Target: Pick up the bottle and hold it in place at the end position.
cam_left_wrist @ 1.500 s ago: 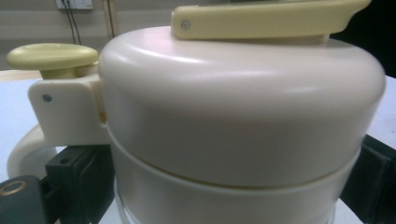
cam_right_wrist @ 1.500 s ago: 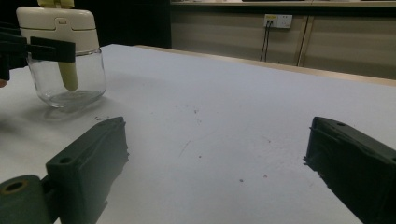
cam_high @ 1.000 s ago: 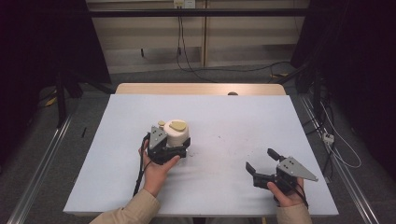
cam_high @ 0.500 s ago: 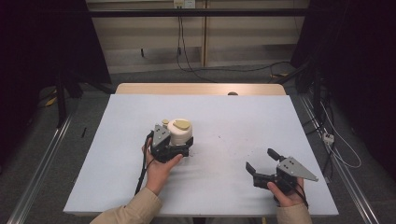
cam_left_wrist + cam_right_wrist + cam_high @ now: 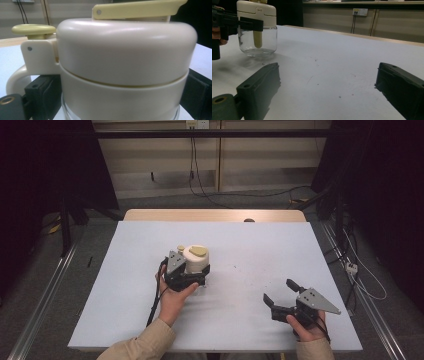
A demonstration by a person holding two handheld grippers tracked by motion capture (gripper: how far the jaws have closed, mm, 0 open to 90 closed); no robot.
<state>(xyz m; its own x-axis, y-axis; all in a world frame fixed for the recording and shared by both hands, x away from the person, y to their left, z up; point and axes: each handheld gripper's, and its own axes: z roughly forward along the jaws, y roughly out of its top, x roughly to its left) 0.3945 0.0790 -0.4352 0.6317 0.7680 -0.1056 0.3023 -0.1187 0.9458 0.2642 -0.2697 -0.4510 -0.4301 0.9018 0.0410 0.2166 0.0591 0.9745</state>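
A clear glass jar [image 5: 196,260] with a cream lid and pale yellow lever stands left of the table's middle. Seen up close, its lid [image 5: 125,55] spans the left gripper view. My left gripper [image 5: 199,272] is shut on the jar just under the lid, one black jaw on each side [image 5: 120,100]. In the right gripper view the jar [image 5: 257,37] is at far left, its base at the table surface, with the left gripper [image 5: 239,23] clamped on it. My right gripper [image 5: 280,291] rests open near the front right, nothing between its jaws [image 5: 327,85].
The white table top [image 5: 260,250] has a wooden strip along its far edge, where a small dark object [image 5: 248,220] sits. Metal rails run along the floor on both sides. Cables lie on the floor behind the table.
The left gripper and the jar have shifted slightly to the right. The right gripper has not moved.
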